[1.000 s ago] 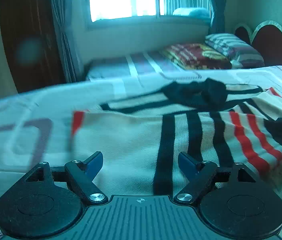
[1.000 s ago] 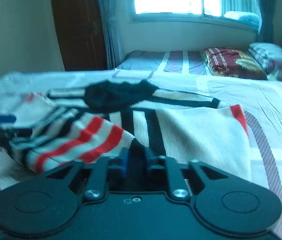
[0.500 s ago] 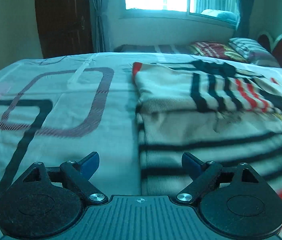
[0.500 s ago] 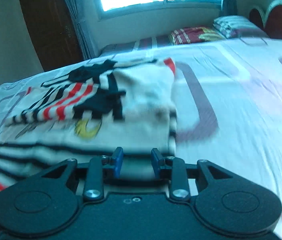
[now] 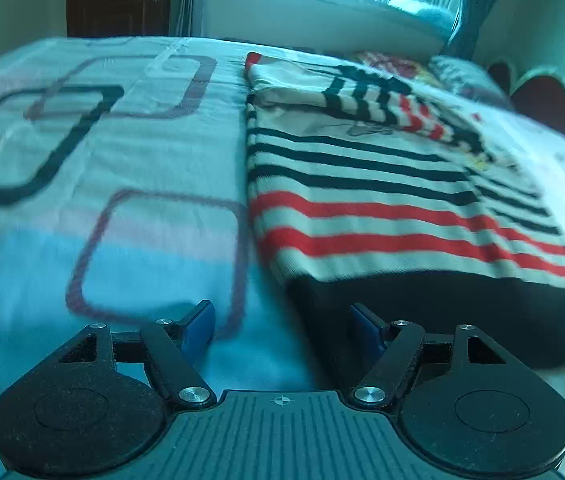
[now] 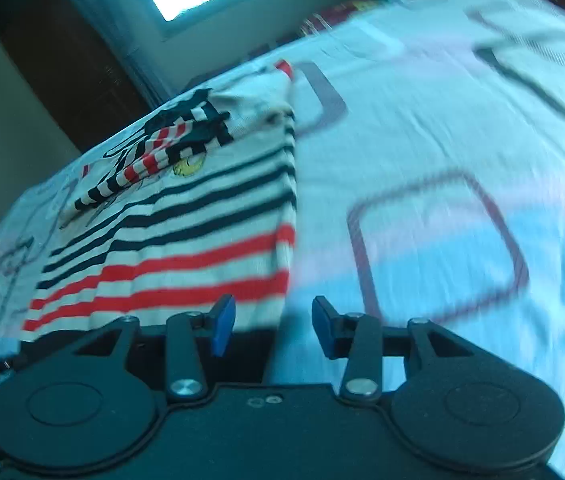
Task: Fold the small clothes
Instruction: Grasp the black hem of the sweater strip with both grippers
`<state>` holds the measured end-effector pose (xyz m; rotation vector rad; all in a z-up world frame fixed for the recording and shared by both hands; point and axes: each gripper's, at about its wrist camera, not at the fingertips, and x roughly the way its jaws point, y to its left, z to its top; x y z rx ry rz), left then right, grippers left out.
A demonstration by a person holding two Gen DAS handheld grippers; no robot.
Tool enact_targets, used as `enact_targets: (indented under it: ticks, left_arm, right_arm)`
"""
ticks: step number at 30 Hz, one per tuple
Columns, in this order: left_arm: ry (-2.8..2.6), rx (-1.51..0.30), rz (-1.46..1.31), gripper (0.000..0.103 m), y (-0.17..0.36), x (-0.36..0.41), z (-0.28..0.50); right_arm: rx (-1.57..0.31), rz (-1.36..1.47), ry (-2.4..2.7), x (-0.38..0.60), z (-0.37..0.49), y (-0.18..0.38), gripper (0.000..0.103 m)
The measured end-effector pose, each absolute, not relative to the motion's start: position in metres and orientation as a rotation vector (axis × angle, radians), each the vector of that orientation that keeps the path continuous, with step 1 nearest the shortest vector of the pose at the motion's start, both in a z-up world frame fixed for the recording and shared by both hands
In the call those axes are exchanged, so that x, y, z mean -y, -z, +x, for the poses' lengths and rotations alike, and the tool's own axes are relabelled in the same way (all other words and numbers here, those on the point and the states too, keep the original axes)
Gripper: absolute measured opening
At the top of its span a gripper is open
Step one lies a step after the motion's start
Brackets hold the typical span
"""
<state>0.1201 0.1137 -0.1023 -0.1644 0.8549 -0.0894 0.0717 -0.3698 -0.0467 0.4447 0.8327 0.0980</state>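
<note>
**Both claws at the hem, ready for the next fold**

Now the striped sweater (image 5: pixel 382 208) lies flat on the patterned bedsheet (image 5: pixel 102 168), its sleeves already folded in across the chest near the far end, which leaves a tidy rectangle with the black hem band nearest the person.

Starting at the left: the left claw (image 5: pixel 282 326) hovers low over the sheet right at the hem's left corner. Its jaws have just been closing in a little, yet they stand well apart and grip nothing; the left blue pad (image 5: pixel 198 326) sits over bare sheet, and the right one (image 5: pixel 366 332) over the black band. That straddle looks deliberate, a line-up for pinching the corner.

Moving right, across the red and black stripes, the body of the sweater is smooth, so it should lift and double over without bunching.

At the right: the right claw (image 6: pixel 274 326) mirrors its partner at the hem's other corner. Its jaws have just been opening and now show a moderate gap with no cloth pinched; one pad (image 6: pixel 222 328) is over the striped edge, the other over the sheet. The view is tilted and blurred.

Judging by this pairing, the step in hand is taking both hem corners to carry the bottom up toward the collar.
</note>
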Motion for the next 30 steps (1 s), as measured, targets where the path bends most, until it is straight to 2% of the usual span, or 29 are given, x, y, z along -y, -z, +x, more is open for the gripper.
enact_targets:
  ticks: [3, 7, 16, 19, 21, 24, 30]
  left_arm:
    - [0.139, -0.862, -0.319, 0.061, 0.107, -0.126, 0.105]
    - [0.257, -0.903, -0.508, 0.061, 0.118, -0.139, 0.101]
    - [0.331, -0.885, -0.756, 0.061, 0.141, -0.150, 0.104]
    - [0.351, -0.871, -0.813, 0.061, 0.146, -0.153, 0.109]
    - [0.359, -0.869, -0.825, 0.055, 0.149, -0.153, 0.112]
    - [0.359, -0.880, -0.907, 0.049, 0.156, -0.164, 0.109]
    - [0.362, -0.870, -0.924, 0.048, 0.162, -0.159, 0.115]
  right_arm:
    - [-0.849, 0.588, -0.123, 0.379, 0.056, 0.057, 0.042]
    - [-0.872, 0.736, -0.181, 0.383, 0.043, 0.075, 0.042]
    - [-0.881, 0.790, -0.241, 0.368, 0.047, 0.082, 0.042]
    - [-0.892, 0.828, -0.268, 0.365, 0.051, 0.088, 0.039]
    - [-0.886, 0.844, -0.279, 0.364, 0.053, 0.090, 0.038]
    - [-0.901, 0.859, -0.298, 0.365, 0.048, 0.094, 0.031]
    - [-0.895, 0.857, -0.281, 0.363, 0.053, 0.098, 0.015]
